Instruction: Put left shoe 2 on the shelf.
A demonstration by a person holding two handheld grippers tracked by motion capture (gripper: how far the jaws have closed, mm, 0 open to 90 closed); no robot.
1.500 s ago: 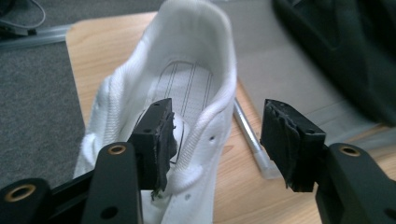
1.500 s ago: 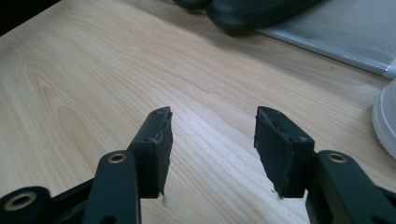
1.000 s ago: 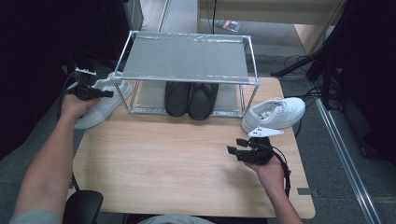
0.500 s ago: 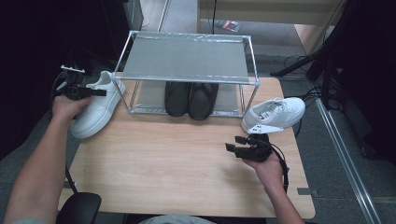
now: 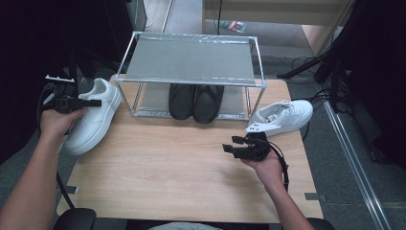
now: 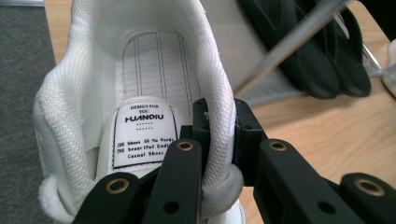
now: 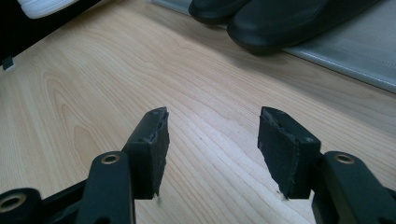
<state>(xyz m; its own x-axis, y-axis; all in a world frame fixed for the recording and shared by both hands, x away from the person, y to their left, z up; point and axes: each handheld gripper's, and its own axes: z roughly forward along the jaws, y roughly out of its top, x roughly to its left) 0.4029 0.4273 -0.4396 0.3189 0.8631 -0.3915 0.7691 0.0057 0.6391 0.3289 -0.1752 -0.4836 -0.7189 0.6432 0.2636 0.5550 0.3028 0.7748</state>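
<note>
A white sneaker lies at the table's left edge, toe towards me. My left gripper is shut on the padded side wall of its collar, one jaw inside the shoe and one outside. Those jaws have just been closing on that wall. The insole label shows beside the inner jaw. A second white sneaker rests at the right of the table. My right gripper hovers low over the bare wood in front of it, open, with nothing between its fingers.
A metal two-level rack stands at the back of the wooden table. A pair of black shoes sits on its lower shelf, also seen as black shoes ahead of the right gripper. Cables lie on the floor at right.
The left hand has pulled the white sneaker leftwards and nearer, away from the rack's left corner, and raised it a little. The right hand has hardly moved.
</note>
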